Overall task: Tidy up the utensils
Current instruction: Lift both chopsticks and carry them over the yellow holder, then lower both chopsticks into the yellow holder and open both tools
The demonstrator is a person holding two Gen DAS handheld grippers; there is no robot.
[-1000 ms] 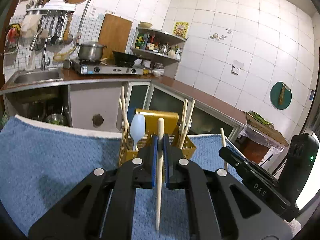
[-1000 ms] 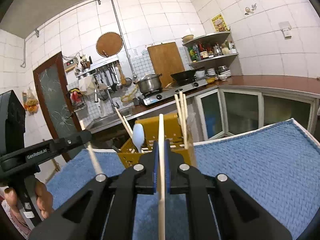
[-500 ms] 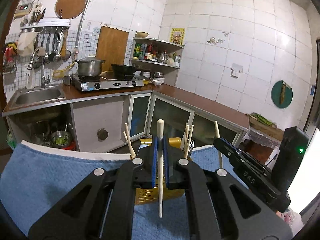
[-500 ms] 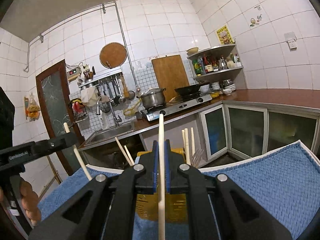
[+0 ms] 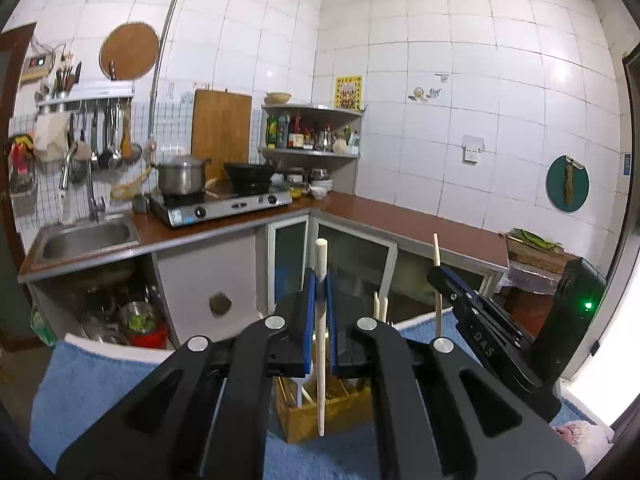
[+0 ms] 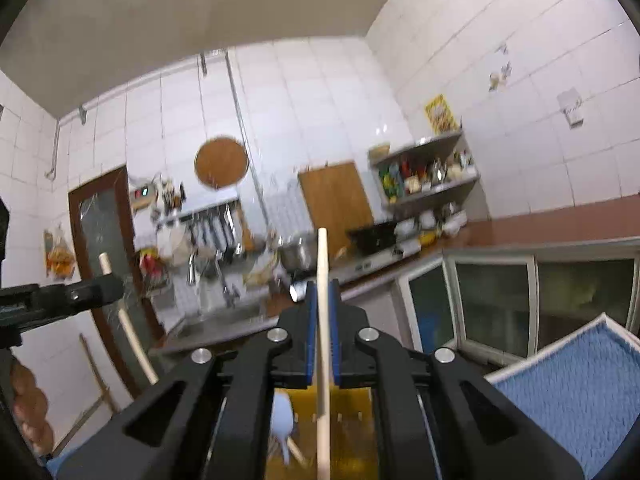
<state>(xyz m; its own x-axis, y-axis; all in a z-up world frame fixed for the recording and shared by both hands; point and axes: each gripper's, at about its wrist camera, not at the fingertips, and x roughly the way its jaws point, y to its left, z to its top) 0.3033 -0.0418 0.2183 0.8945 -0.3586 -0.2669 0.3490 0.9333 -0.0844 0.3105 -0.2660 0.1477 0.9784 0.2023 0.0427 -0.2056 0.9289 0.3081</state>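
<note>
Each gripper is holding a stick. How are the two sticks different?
The left gripper grips its chopstick near the top, so most of it hangs below; the right gripper grips its chopstick lower down, with more sticking up. The left gripper's chopstick looks thicker than the right gripper's chopstick. Both are pale wood, upright, and clamped between blue pads above the yellow utensil holder.

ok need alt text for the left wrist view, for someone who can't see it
The left tongs are shut on an upright wooden chopstick above a yellow utensil holder on a blue towel. At right, the right tongs grip another chopstick; a tiled kitchen lies behind.
</note>
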